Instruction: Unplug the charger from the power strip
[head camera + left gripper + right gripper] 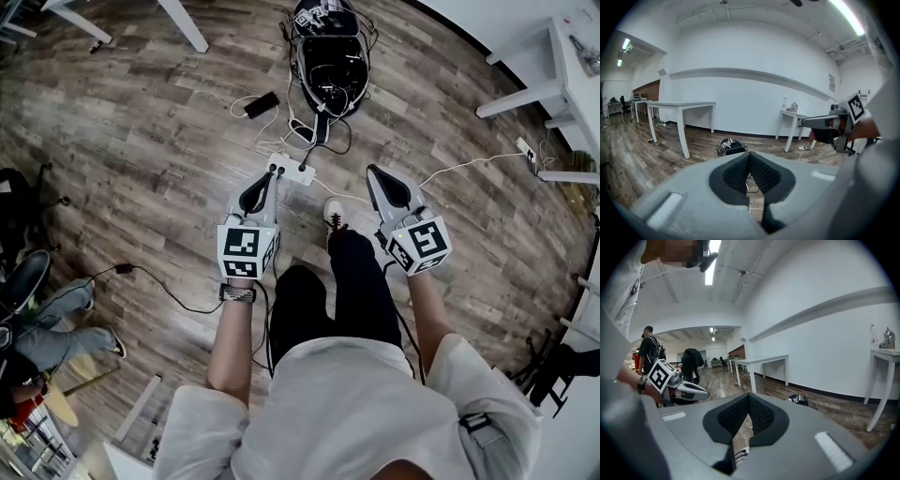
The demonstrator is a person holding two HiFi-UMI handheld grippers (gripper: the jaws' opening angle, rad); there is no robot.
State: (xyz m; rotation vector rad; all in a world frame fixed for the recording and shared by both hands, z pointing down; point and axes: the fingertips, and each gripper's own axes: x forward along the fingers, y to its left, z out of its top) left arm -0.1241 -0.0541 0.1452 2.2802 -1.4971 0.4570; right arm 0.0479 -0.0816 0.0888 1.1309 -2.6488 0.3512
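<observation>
A white power strip (292, 170) lies on the wood floor ahead of my feet, with dark plugs (302, 168) in it and thin cables running off. Which plug is the charger I cannot tell. My left gripper (274, 172) hovers with its tip over the strip's left end, jaws shut and empty. My right gripper (372, 172) is off to the strip's right, also shut with nothing held. In the left gripper view the pads (759, 173) meet over a white cable. Through the gap under the right gripper's pads (757, 413) the plugs (739, 454) show on the strip.
A black bag of gear (328, 47) with tangled cables sits beyond the strip, and a dark phone (261, 104) lies to its left on a white cable. White tables (562, 75) stand at right, with another strip (528, 155). A seated person (47, 319) is at left.
</observation>
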